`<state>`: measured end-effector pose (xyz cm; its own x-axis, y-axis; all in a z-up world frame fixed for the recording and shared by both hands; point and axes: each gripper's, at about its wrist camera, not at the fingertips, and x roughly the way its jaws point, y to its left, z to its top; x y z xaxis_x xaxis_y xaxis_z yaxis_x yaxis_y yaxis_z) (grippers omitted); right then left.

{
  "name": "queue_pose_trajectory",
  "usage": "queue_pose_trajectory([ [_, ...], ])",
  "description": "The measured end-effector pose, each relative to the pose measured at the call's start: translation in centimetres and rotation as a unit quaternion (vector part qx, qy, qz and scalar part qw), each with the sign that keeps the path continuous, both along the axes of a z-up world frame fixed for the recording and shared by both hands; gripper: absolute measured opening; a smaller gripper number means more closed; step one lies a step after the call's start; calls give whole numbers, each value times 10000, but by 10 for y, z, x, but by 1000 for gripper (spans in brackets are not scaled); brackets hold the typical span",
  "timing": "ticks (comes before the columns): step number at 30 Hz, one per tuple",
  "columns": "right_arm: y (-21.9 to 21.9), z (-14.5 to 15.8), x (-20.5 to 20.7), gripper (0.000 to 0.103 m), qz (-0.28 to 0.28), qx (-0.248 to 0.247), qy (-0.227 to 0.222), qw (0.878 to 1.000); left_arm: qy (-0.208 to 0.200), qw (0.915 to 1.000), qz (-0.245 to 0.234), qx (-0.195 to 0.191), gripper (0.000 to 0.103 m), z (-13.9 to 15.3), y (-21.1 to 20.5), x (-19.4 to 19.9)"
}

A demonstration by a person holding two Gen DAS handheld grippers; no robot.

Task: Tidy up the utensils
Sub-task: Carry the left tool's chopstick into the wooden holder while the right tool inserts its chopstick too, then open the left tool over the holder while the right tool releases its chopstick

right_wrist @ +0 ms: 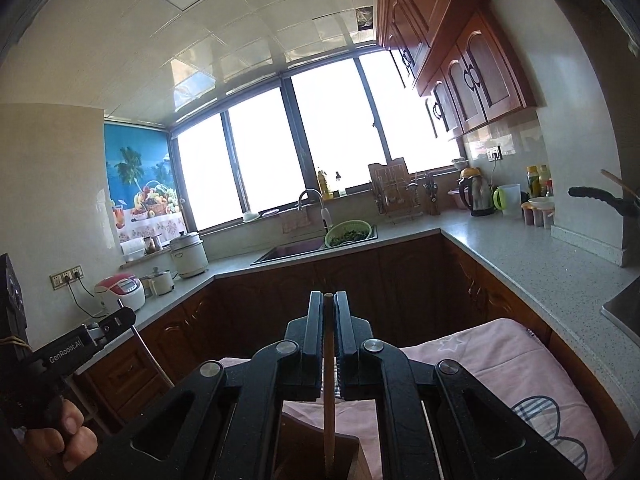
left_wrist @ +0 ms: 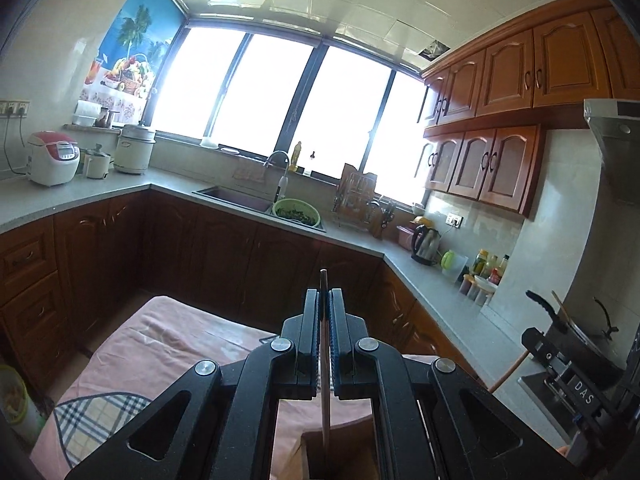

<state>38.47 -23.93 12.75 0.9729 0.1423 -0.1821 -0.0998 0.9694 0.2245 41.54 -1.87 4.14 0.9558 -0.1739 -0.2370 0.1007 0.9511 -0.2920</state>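
My left gripper (left_wrist: 324, 300) is shut on a thin wooden chopstick (left_wrist: 325, 400) that stands upright between the jaws, its lower end in a brown wooden holder (left_wrist: 308, 456) at the bottom of the left wrist view. My right gripper (right_wrist: 329, 304) is shut on a second wooden chopstick (right_wrist: 329, 408), also upright, its lower end reaching into the dark wooden holder (right_wrist: 300, 448). The left gripper's body also shows at the left edge of the right wrist view (right_wrist: 80, 344). The right gripper's body shows at the right edge of the left wrist view (left_wrist: 568, 380).
A pink cloth (left_wrist: 160, 344) covers the table under both grippers. Brown cabinets and a grey counter (left_wrist: 440, 296) wrap around the room. A sink with a green colander (left_wrist: 296, 213), a kettle (left_wrist: 426, 244), a rice cooker (left_wrist: 53, 158) and bottles stand on the counter.
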Motion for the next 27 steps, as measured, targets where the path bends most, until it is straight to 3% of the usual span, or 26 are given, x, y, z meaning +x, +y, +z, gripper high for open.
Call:
queue_pose_trajectory([
  [6,-12,-45,18,5,-128,276,308,9991,219,9997,4,-63,3,-56,-27,17],
  [12,-16,-67,17,5,-143,387,270,9988,382,9992,-110,72,3,-83,-46,35],
  [15,-16,-66,16,5,-142,370,260,9989,376,9990,-120,196,3,-83,-52,40],
  [21,-19,-65,23,6,-125,408,413,9982,504,9984,-158,186,4,-53,-37,59],
  [27,-19,-66,28,10,-39,439,576,9974,597,9979,-191,165,4,-27,-10,53],
])
